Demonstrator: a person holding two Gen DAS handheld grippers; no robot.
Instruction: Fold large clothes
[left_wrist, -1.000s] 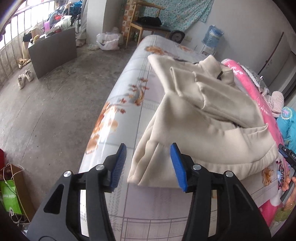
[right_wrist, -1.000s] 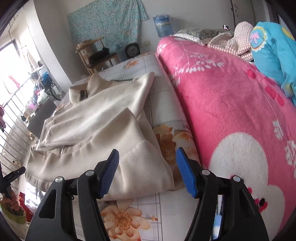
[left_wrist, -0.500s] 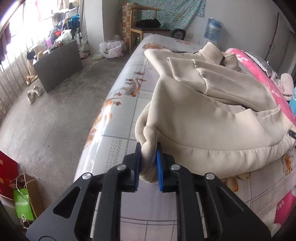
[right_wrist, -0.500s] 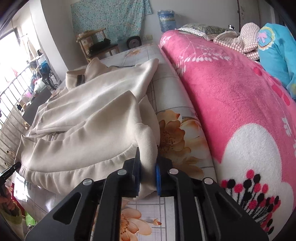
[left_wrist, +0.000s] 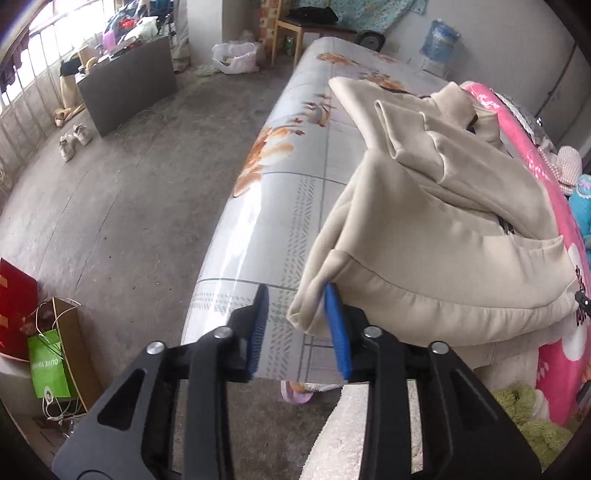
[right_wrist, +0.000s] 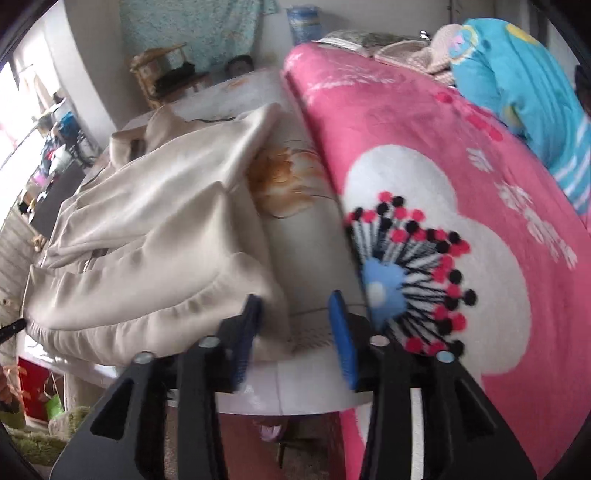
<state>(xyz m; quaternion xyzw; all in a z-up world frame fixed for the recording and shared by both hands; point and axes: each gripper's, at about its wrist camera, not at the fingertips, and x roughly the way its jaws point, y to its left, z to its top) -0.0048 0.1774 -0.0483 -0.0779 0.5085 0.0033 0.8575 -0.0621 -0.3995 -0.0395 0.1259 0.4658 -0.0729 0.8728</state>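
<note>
Green bag (left_wrist: 48, 365): mirrored print, reads "OLIVE YOUNG".
Left tongs (left_wrist: 301, 326): opening, cream jacket (left_wrist: 424, 236) hem between pads.
Right tongs (right_wrist: 295, 332): opening, hem at left pad.

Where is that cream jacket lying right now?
The cream jacket lies bunched on the flower-print mattress, beside the pink blanket; its hem corners sit at the near edge, between both grippers' opening jaws.
</note>
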